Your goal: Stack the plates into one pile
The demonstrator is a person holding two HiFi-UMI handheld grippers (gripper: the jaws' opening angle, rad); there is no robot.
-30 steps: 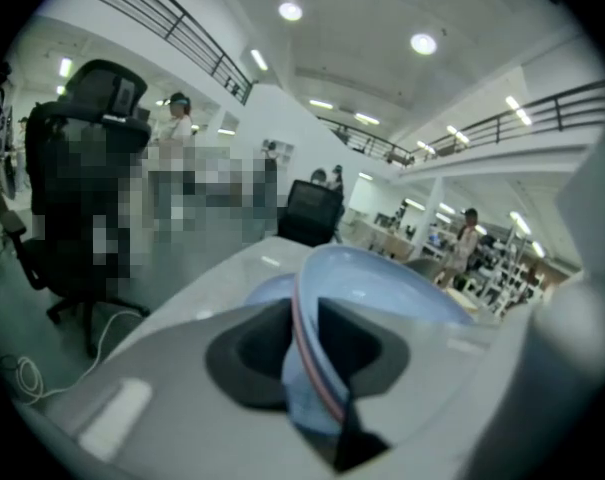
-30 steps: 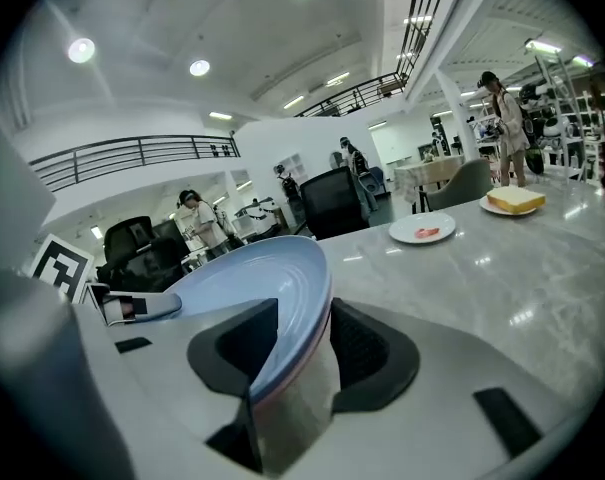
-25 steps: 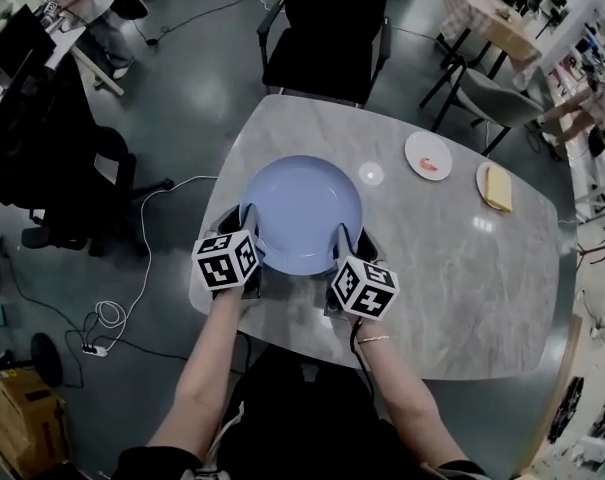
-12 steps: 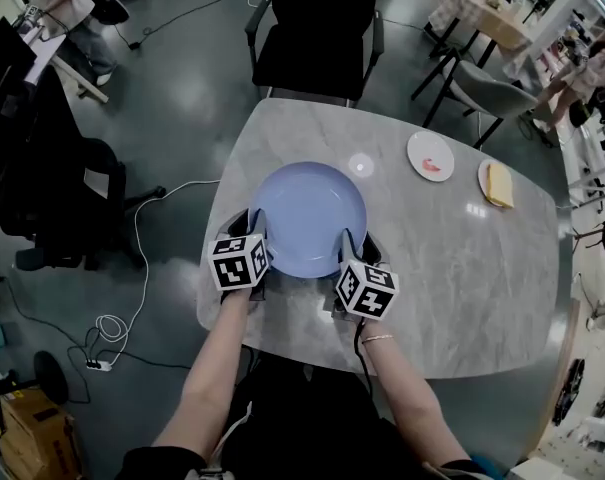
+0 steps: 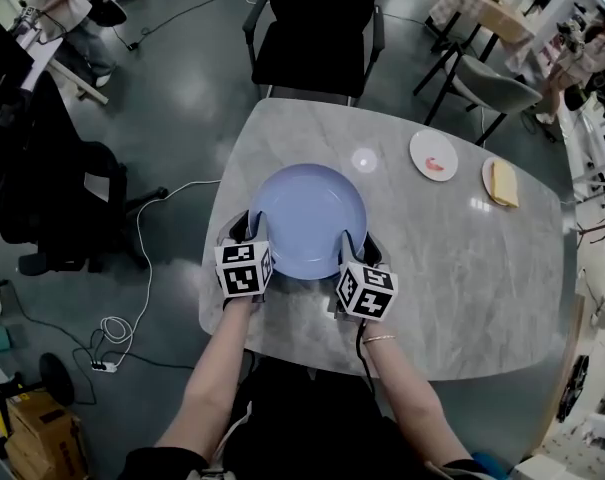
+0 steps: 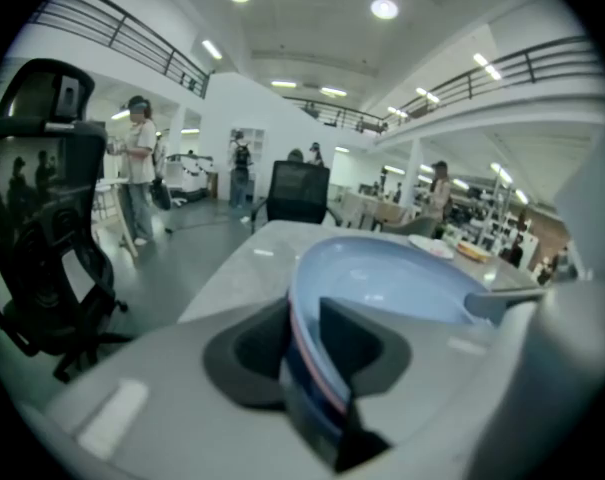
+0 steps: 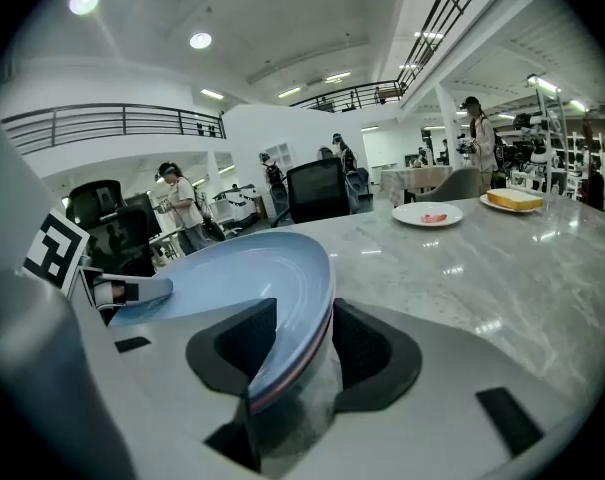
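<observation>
**Release of the pile at the near side of the marble table.** The left gripper and right gripper each straddle the near rim of the blue plate, with one finger inside the rim and one outside it. The rest of the plate lies beyond the fingertips, toward the table's middle.

Both pairs of jaws have just been opening with the rim between them. The right pair stands wide and the left at a middling gap. The pads sit just beside the rim and apparently no longer pinch it. A pinkish line and a darker band under the blue edge suggest further plates beneath, though their number cannot be told.

Hazards, as judged:
- (a) Drawing back before the pads clear the rim would drag the pile toward the table edge, just behind the fingers.
- (b) An outer finger close against the rim could lift or shift the top plate off centre.
- (c) Uneven withdrawal of the two hands would skew the layers.

A small white plate and a plate bearing a yellow slab stand well beyond the right fingers, apart from the pile.
</observation>
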